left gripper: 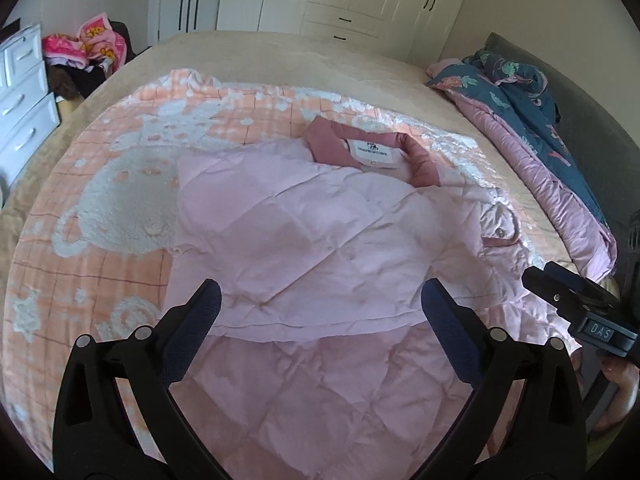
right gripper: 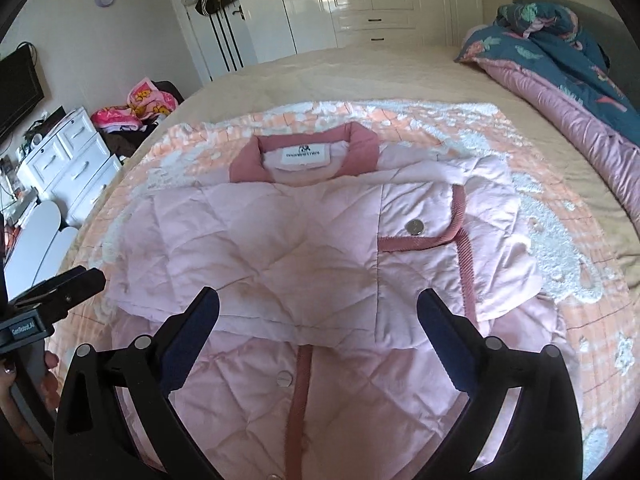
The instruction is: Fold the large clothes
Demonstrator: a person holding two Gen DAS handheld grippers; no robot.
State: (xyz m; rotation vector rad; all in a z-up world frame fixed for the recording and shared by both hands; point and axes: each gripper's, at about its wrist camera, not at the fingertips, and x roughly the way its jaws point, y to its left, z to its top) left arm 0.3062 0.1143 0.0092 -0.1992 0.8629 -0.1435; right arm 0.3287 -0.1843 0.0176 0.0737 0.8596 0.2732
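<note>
A pale pink quilted jacket (left gripper: 320, 240) with a darker pink collar (left gripper: 328, 140) lies on the bed, its sides folded inward over the body. It also shows in the right wrist view (right gripper: 320, 248), with its collar (right gripper: 360, 148) and a pocket flap (right gripper: 424, 224) with a snap. My left gripper (left gripper: 320, 308) is open and empty, hovering just above the jacket's near folded edge. My right gripper (right gripper: 318, 308) is open and empty, hovering over the same edge. Each gripper shows at the side of the other's view, the right one (left gripper: 576, 300) and the left one (right gripper: 56, 292).
An orange and white bear blanket (left gripper: 120, 184) lies under the jacket on the beige bed (left gripper: 320, 56). A blue floral duvet (right gripper: 560, 52) is bunched at the right. White drawers (right gripper: 68, 160) and a pile of pink clothes (right gripper: 144, 108) stand at the left, wardrobes (right gripper: 360, 0) behind.
</note>
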